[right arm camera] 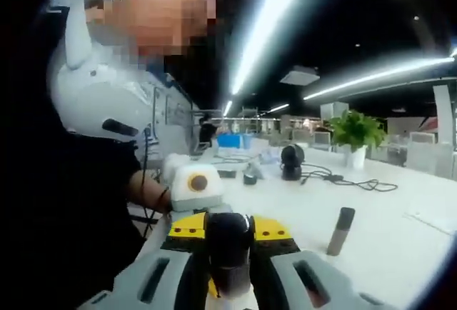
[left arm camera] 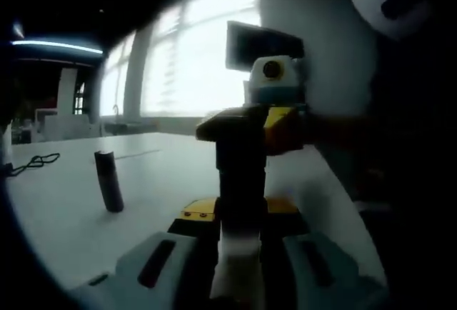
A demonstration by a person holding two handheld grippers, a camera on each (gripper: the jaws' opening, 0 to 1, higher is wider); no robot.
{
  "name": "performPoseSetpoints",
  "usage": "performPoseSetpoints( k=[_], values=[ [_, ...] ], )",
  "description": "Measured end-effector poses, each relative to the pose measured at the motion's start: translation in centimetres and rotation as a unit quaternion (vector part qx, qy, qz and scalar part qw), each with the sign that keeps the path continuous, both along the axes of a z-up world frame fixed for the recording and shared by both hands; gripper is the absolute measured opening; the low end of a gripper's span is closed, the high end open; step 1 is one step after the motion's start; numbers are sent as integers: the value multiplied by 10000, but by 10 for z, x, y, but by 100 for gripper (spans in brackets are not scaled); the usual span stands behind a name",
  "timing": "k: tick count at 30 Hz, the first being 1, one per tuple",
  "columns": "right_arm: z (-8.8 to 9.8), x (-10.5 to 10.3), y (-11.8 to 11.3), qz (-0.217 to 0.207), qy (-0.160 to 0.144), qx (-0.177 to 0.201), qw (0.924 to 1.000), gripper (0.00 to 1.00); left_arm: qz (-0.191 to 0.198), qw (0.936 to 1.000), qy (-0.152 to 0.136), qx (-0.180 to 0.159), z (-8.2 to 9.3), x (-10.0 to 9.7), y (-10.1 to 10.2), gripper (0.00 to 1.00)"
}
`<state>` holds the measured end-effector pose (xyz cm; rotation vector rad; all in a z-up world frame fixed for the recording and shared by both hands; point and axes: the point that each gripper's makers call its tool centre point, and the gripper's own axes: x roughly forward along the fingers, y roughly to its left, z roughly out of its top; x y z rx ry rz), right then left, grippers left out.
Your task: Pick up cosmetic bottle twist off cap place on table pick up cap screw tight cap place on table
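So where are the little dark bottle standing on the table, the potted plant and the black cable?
dark bottle [left arm camera: 108, 180]: left gripper view, middle of its body.
potted plant [right arm camera: 355, 131]: right gripper view, its green leaves.
black cable [left arm camera: 37, 161]: left gripper view, its loop on the white table.

The left claw [left arm camera: 239, 267] has broad pale grey jaws with dark slots; the right claw [right arm camera: 230, 281] looks the same, a yellow screwed plate behind it. At the frame's left, the person [right arm camera: 86, 203] wears a black top.
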<state>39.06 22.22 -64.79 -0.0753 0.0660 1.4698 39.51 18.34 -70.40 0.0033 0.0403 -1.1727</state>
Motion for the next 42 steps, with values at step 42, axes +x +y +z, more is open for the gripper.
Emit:
performPoseSetpoints(
  k=[42],
  values=[
    [28,6,19,28,106,712,9974,39,32,9999,-100,8,0,-2,-4,11]
  ],
)
